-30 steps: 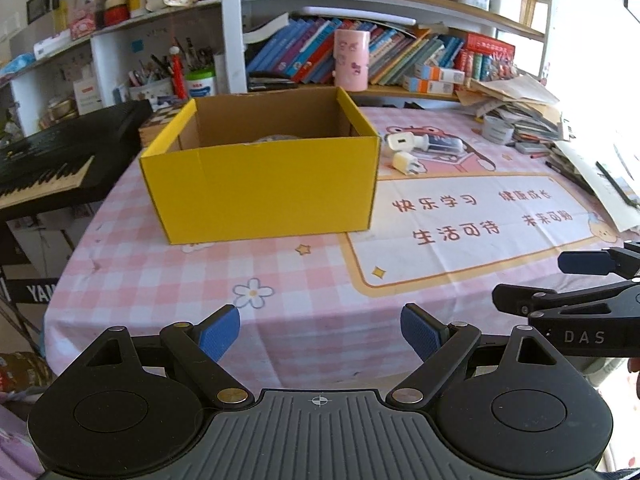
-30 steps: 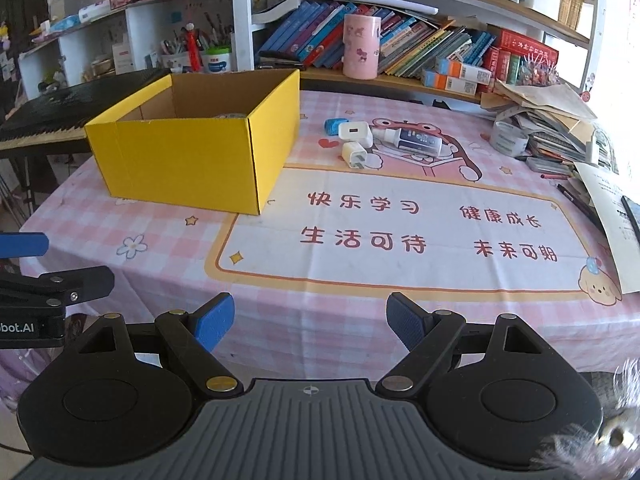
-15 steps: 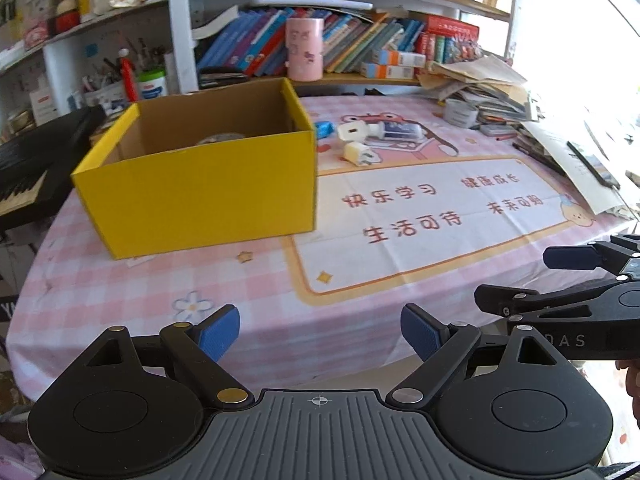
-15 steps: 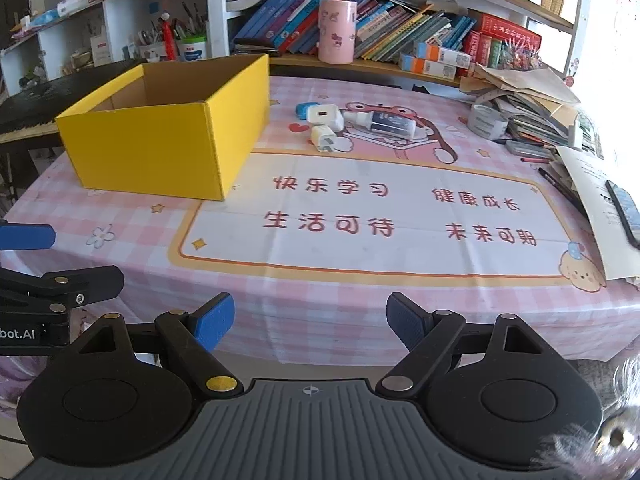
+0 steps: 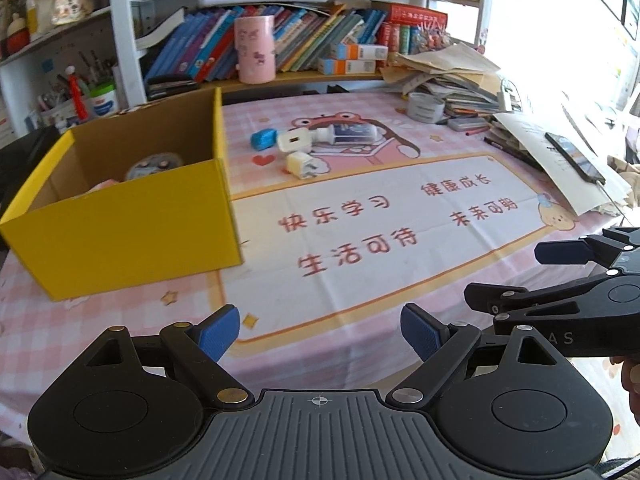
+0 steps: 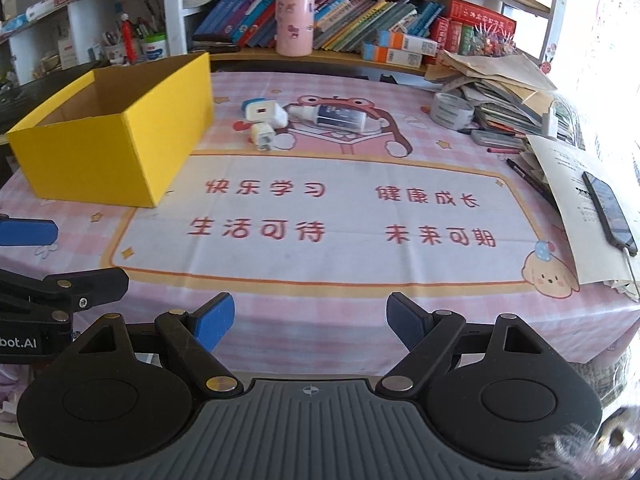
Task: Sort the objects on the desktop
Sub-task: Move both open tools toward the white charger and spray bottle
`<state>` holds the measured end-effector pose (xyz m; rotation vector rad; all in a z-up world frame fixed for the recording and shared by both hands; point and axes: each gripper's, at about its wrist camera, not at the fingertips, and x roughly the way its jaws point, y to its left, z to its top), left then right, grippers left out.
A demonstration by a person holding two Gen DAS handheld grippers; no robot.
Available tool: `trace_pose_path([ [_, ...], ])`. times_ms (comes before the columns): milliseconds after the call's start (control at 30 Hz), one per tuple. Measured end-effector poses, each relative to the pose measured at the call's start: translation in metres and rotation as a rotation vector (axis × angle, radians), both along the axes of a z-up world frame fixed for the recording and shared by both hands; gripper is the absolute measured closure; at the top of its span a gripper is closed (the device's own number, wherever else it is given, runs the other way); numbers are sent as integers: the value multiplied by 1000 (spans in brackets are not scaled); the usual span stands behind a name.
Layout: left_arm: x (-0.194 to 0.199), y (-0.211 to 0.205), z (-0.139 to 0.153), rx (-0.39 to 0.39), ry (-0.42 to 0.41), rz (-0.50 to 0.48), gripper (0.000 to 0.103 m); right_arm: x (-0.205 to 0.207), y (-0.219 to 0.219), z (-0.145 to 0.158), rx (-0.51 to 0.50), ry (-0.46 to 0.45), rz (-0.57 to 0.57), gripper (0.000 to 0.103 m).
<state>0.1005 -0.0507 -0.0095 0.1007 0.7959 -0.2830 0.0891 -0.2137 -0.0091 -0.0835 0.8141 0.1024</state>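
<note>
An open yellow box (image 5: pixel 128 224) (image 6: pixel 116 148) stands on the left of the pink checked tablecloth with a round item and something pink inside. Beside it lie a small blue object (image 5: pixel 263 139), a white charger (image 5: pixel 295 142) (image 6: pixel 267 114), a cream plug (image 5: pixel 302 164) (image 6: pixel 264 136) and a white bottle with a dark label (image 5: pixel 350 135) (image 6: pixel 340 117). My left gripper (image 5: pixel 320 334) hangs open above the table's near edge, empty. My right gripper (image 6: pixel 310 322) is likewise open and empty, well short of the objects.
A roll of tape (image 6: pixel 452 109), a stack of papers and books (image 6: pixel 500 80), pens and a phone (image 6: pixel 608 208) crowd the right side. A pink cup (image 6: pixel 295 22) and books fill the shelf behind. A keyboard sits far left.
Both grippers have shifted to the right along the table's near edge; the box now appears further left and the small objects nearer the centre. Jaws stayed open.
</note>
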Motion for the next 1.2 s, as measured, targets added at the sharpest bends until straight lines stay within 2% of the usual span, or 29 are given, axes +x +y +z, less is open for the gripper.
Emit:
trace_pose_path([
  [433,46,-51,-3,-4,10,2,13,46,-51,-1,-1,12,-5,21],
  [667,75,-74,-5,-16,-4,53,13,82,-79,-2,-6,12,21,21],
  [1033,125,-87,7,52,-81,161,13,146,-102,-5,33,-19,76,21],
  [1200,143,-89,-3,79,-57,178,13,177,-104,-3,47,-52,99,21],
])
